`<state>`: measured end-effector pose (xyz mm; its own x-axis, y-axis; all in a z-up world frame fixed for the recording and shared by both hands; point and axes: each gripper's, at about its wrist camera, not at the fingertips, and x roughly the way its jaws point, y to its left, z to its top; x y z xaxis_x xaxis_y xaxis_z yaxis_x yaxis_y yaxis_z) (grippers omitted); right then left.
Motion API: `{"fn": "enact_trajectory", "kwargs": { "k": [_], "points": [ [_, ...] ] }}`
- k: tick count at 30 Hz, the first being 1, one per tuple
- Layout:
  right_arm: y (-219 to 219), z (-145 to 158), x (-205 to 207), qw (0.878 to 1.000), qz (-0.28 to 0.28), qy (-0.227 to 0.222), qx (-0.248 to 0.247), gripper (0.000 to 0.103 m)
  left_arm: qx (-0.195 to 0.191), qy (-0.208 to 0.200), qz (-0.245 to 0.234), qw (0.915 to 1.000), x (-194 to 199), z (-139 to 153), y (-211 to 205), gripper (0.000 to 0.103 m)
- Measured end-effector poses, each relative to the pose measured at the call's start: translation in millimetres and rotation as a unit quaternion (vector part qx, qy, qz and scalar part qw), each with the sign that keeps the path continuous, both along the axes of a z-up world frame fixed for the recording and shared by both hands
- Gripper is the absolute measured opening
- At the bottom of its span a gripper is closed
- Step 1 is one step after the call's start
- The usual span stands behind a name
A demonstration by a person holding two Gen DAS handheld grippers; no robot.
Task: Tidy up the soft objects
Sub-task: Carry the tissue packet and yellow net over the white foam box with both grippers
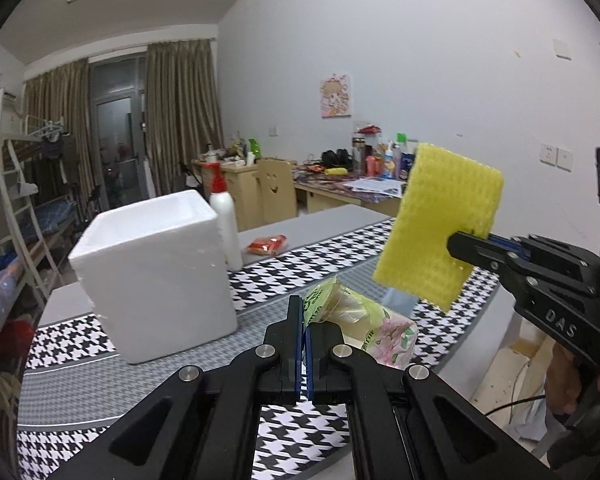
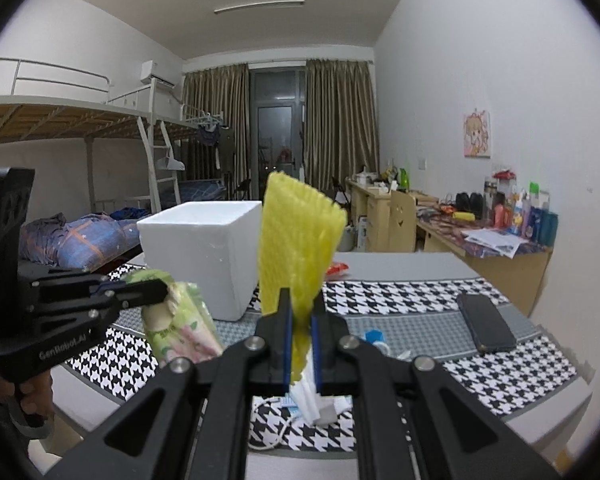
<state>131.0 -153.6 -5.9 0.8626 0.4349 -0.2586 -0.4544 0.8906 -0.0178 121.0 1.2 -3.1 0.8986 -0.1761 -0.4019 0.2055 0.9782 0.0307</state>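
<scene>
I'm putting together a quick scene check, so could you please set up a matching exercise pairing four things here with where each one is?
Things:
1. yellow foam net
2. tissue pack
3. phone
4. spray bottle

Places:
A. lying flat on the checked tablecloth
B. clamped in the right claw, lifted off the table
C. standing just behind the white foam box
D. pinched by its wrapper in the left claw

Pairs: 1-B, 2-D, 3-A, 4-C
</scene>
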Motion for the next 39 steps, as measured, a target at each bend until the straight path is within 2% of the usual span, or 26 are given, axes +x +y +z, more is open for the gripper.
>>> {"fn": "enact_trajectory", "kwargs": {
  "k": [14,39],
  "points": [
    [24,12,11,1.0,0.025,0.011,0.006,0.01,-0.01,-0.01,0.037,0.9992,11,14,23,0.001],
    [60,38,34,0.999,0.037,0.013,-0.007,0.01,-0.003,-0.059,0.101,0.9932,23,49,58,0.001]
  ]
}}
